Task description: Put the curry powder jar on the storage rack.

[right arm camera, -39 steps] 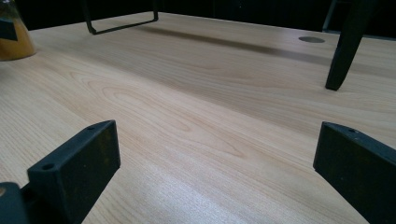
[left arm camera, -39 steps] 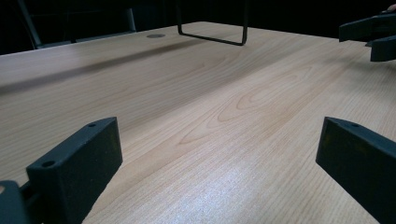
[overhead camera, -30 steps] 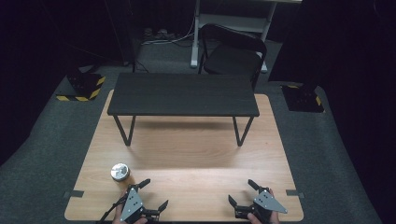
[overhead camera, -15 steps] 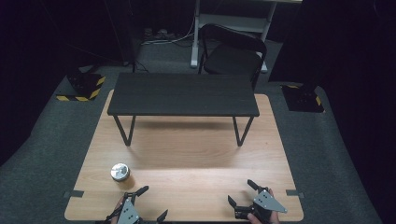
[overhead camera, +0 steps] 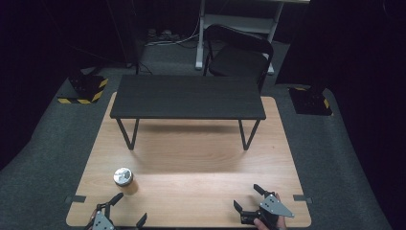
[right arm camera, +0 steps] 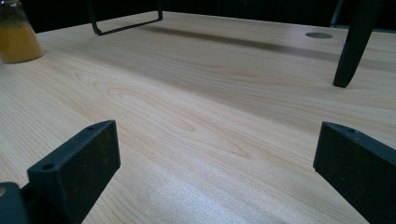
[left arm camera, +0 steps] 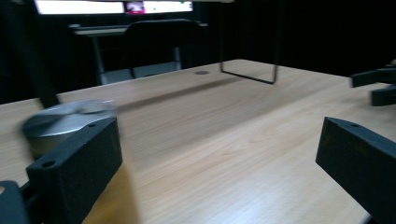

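— Item one?

— Counter [overhead camera: 191, 163]: one pale wood-grain board, smooth, satin sheen, rectangular with rounded corners, lying on grey carpet.

— What stands on it?

— One low black bench [overhead camera: 186, 97] toward twelve o'clock, matte dark slab top on thin bent-metal legs; two leg loops can be counted. One jar [overhead camera: 123, 178] at about eight o'clock from the counter's centre: round, squat, flat silver metal lid, clear wall with amber-orange contents [right arm camera: 17, 41]. It stands upright, alone, touching nothing.

— Grippers?

— Two. Left gripper [overhead camera: 125, 212] at seven o'clock, at the near edge, just short of the jar and apart from it. Its jaws are blocky, matte black, spread wide, nothing between them. In the left gripper view the jar's lid [left arm camera: 65, 119] shows, blurred, behind the left-hand jaw. Right gripper [overhead camera: 249, 197] at five o'clock, held in a hand [overhead camera: 268, 224], grey three-cornered plate on top, jaws likewise wide apart with only bare wood between; well apart from the jar.

— Beyond the counter?

— One black folding chair [overhead camera: 238, 57] at twelve o'clock, padded seat. Two dark floor plates with yellow-and-black hazard stripes, one at ten o'clock [overhead camera: 86, 88], one at two o'clock [overhead camera: 311, 100]. One pale desk frame [overhead camera: 239, 21] behind the chair.
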A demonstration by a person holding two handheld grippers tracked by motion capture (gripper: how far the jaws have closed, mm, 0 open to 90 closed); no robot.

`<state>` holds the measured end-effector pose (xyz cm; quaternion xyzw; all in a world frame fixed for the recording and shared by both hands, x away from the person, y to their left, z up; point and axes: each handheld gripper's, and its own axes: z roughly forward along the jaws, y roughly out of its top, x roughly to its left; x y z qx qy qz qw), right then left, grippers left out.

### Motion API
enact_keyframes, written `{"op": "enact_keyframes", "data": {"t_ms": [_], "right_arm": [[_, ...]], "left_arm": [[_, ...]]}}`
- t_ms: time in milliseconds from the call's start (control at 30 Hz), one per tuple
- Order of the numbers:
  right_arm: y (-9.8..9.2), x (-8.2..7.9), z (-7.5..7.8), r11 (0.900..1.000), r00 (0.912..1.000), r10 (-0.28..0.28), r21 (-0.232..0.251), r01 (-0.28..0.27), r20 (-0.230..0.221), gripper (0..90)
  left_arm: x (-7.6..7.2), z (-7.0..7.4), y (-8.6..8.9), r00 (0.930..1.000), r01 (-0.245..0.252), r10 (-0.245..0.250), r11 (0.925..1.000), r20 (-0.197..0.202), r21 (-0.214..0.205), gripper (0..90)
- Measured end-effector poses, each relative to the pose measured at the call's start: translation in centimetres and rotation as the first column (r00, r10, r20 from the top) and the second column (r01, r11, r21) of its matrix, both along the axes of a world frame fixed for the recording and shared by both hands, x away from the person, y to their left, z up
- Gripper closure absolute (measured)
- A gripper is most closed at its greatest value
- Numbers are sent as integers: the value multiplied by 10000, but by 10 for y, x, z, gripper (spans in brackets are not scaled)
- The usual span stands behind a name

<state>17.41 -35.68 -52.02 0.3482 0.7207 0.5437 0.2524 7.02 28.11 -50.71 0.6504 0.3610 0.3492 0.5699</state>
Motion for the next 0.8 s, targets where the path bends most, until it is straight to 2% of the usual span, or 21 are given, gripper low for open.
{"op": "enact_keyframes", "data": {"t_ms": [233, 333, 400, 567, 600, 633, 800], "right_arm": [[-1, 0, -1, 10000, 10000, -15, 65, 15, -5, 1], [-1, 0, -1, 9999, 10000, -25, 107, 24, 19, 1], [-1, -1, -1, 9999, 10000, -27, 108, 27, 25, 1], [-1, -2, -2, 9998, 9999, -102, 177, 101, 46, 1], [-1, -2, -2, 9998, 9999, -102, 177, 101, 46, 1], [0, -2, -2, 9998, 9999, -123, 174, 122, 46, 1], [-1, -2, -3, 9997, 9999, -131, 214, 130, 52, 1]], "left_arm": [[4, -6, 15, 9951, -886, 883, 9961, -452, -29, 5], [8, -7, 17, 9937, -973, 977, 9952, -540, 107, 5], [13, -8, 18, 9914, -1124, 1135, 9935, -649, 204, 10], [32, -11, 17, 9856, -1421, 1407, 9898, -937, -84, 18], [32, -11, 17, 9856, -1421, 1407, 9898, -937, -84, 29], [38, -11, 14, 9843, -1480, 1478, 9890, -963, 48, 32], [51, -12, 7, 9792, -1634, 1635, 9865, -1201, 110, 61]]}}
